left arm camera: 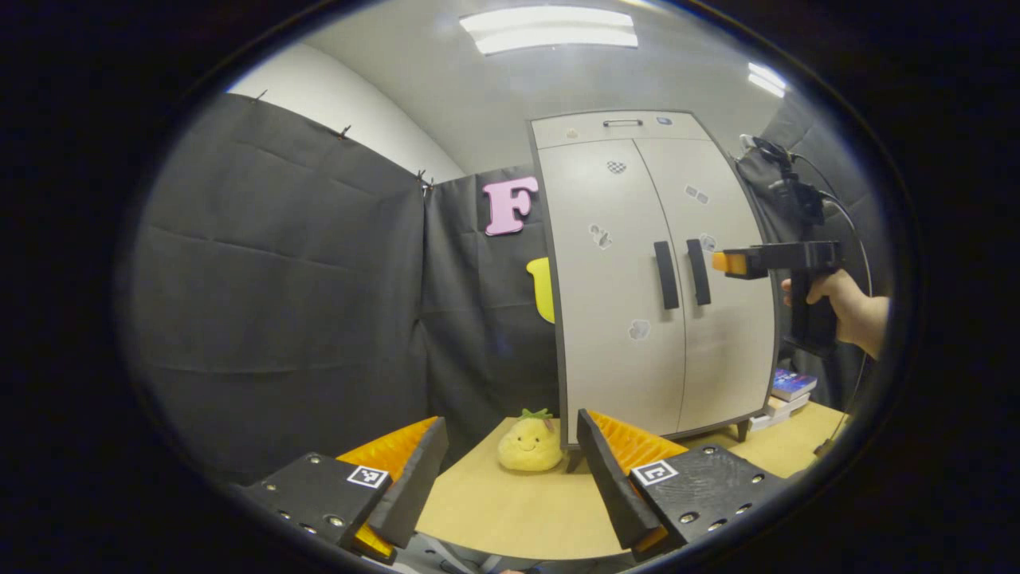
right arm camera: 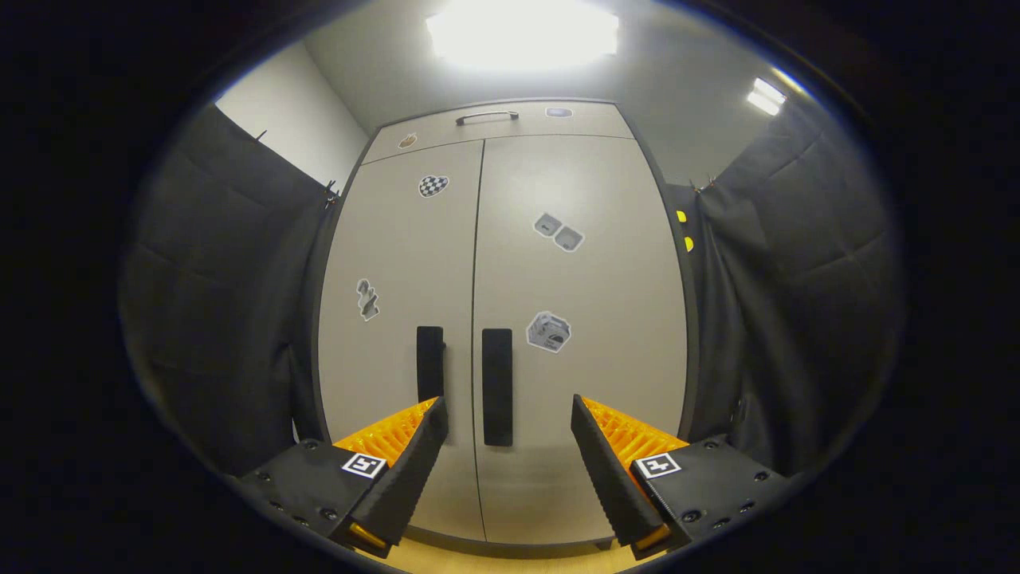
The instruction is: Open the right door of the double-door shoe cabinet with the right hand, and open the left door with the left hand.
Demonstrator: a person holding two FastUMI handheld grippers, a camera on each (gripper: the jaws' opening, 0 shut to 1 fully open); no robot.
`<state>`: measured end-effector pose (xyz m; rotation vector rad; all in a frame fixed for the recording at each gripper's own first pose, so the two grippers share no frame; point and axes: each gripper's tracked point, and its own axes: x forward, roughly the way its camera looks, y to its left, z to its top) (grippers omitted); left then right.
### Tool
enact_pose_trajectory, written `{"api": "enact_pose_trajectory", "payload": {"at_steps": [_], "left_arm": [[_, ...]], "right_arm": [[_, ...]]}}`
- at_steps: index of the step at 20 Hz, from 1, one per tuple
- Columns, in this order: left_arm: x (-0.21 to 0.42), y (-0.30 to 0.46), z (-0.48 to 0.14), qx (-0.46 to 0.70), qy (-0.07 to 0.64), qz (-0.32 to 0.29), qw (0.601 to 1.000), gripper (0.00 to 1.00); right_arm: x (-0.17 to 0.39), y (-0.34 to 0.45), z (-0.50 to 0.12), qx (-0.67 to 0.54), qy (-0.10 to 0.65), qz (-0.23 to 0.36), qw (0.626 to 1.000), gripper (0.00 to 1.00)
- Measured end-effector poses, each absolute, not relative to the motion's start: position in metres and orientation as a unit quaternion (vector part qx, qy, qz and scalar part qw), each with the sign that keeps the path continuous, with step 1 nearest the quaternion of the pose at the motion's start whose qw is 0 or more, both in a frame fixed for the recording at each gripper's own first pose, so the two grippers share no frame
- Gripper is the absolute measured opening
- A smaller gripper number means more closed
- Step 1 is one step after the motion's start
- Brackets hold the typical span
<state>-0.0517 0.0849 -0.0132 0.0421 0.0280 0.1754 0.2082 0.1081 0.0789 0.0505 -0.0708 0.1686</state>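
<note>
The cabinet (left arm camera: 653,279) stands right of centre in the left gripper view, both doors closed, on a wooden surface (left arm camera: 510,510) with a plush toy (left arm camera: 530,442) just beside its lower left corner and some books (left arm camera: 789,391) at its lower right. In the right gripper view it spans the middle, the right door (right arm camera: 582,319) and left door (right arm camera: 398,319) meeting at a seam with the right handle (right arm camera: 497,387) and left handle (right arm camera: 430,363) on either side of it. The right gripper (right arm camera: 506,446) is spread wide, close before the doors, and the right handle sits between its fingers though nothing touches yet; in the left gripper view it shows just right of the handles, held by a hand (left arm camera: 845,307). The left gripper (left arm camera: 510,470) hangs wide at the bottom of its view, well apart from the cabinet. The step in hand looks to be taking the right handle. To do it well, centre that bar alone between the fingers, keeping clear of the left handle, close firmly, then pull along the door's arc, not straight back.
</note>
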Motion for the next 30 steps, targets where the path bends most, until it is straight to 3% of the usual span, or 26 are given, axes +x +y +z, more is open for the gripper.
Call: {"api": "enact_pose_trajectory", "payload": {"at_steps": [10, 11, 12, 14, 20, 21, 22, 23, 27, 29, 30], "left_arm": [[-0.060, 0.098, -0.024, 0.021, 0.030, 0.105, 0.994, 0.94], [-0.060, 0.099, -0.025, 0.020, 0.031, 0.107, 0.994, 0.95], [-0.062, 0.100, -0.025, 0.020, 0.032, 0.108, 0.993, 0.95], [-0.062, 0.102, -0.028, 0.018, 0.035, 0.109, 0.993, 0.95], [-0.060, 0.101, -0.035, 0.018, 0.043, 0.108, 0.993, 0.95], [-0.059, 0.100, -0.036, 0.021, 0.044, 0.107, 0.993, 0.95], [-0.057, 0.100, -0.035, 0.023, 0.043, 0.106, 0.993, 0.94], [-0.057, 0.100, -0.034, 0.026, 0.042, 0.107, 0.993, 0.94], [-0.058, 0.100, -0.033, 0.025, 0.040, 0.106, 0.993, 0.94], [-0.057, 0.100, -0.032, 0.023, 0.038, 0.105, 0.994, 0.94], [-0.058, 0.099, -0.031, 0.021, 0.037, 0.103, 0.994, 0.94]], "right_arm": [[0.276, 0.131, 0.067, 0.018, 0.007, 0.086, 0.996, 0.98], [0.281, 0.132, 0.063, 0.019, 0.015, 0.085, 0.996, 0.90], [0.286, 0.133, 0.057, 0.019, 0.023, 0.084, 0.996, 0.89], [0.292, 0.134, 0.048, 0.020, 0.039, 0.083, 0.996, 0.94], [0.310, 0.133, 0.036, 0.040, 0.073, 0.069, 0.994, 0.63], [0.312, 0.135, 0.036, 0.046, 0.076, 0.072, 0.993, 0.47], [0.313, 0.136, 0.031, 0.046, 0.091, 0.071, 0.992, 0.39], [0.312, 0.135, 0.034, 0.041, 0.087, 0.066, 0.993, 0.40], [0.313, 0.137, 0.030, 0.032, 0.105, 0.076, 0.991, 0.13], [0.310, 0.137, 0.030, 0.032, 0.128, 0.090, 0.987, 0.12], [0.308, 0.136, 0.029, 0.030, 0.136, 0.095, 0.986, 0.03]]}}
